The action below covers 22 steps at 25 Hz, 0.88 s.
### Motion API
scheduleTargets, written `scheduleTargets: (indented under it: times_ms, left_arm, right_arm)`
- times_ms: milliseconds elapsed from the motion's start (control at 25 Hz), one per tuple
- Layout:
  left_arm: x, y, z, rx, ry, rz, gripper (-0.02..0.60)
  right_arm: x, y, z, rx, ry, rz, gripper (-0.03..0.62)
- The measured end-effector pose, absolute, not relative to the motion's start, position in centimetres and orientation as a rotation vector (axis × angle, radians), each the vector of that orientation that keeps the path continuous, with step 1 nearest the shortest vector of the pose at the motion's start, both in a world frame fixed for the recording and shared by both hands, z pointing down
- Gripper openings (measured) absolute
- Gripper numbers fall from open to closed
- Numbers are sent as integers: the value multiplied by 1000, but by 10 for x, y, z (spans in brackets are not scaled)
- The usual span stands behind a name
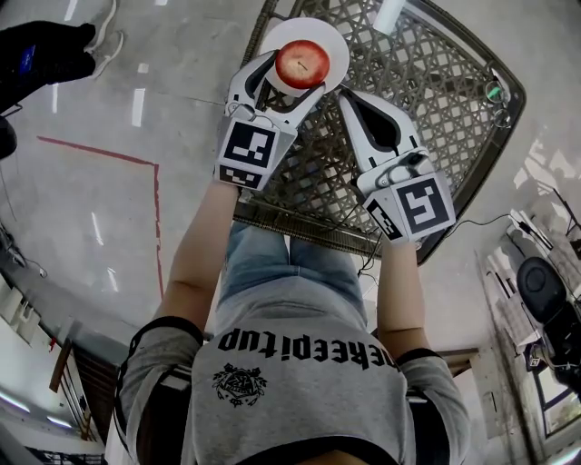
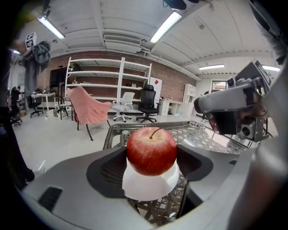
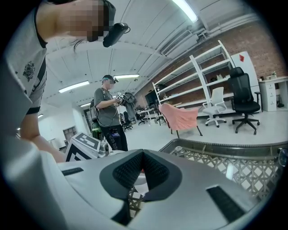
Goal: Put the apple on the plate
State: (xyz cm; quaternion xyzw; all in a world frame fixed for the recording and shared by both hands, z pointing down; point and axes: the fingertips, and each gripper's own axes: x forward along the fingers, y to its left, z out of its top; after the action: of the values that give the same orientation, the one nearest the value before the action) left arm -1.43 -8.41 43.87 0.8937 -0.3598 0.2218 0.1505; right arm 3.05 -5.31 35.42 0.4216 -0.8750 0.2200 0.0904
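A red apple [image 1: 302,63] sits over a white plate [image 1: 333,44] at the near-left corner of the lattice table [image 1: 436,118]. My left gripper [image 1: 296,74] has its jaws on either side of the apple and touching it, shut on it. In the left gripper view the apple [image 2: 151,150] fills the gap between the two dark pads, with the plate [image 2: 150,187] right beneath it; whether it rests on the plate I cannot tell. My right gripper [image 1: 346,96] hovers just right of the plate, jaws shut and empty. Its pads [image 3: 155,173] meet at the tip.
The table's raised rim [image 1: 300,225] runs close to my body. A white cylinder [image 1: 388,14] and a small green object [image 1: 493,91] lie farther back on it. A pink-draped chair [image 2: 87,110], office chairs and shelves stand beyond. Another person [image 3: 108,117] stands to the left.
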Motion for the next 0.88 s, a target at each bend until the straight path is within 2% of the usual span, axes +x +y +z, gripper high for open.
scheduleTargets:
  times_ms: [880]
  left_arm:
    - [-11, -88, 471, 2520, -1065, 688, 387]
  right_arm:
    - [39, -51, 373, 1236, -2585, 691, 5]
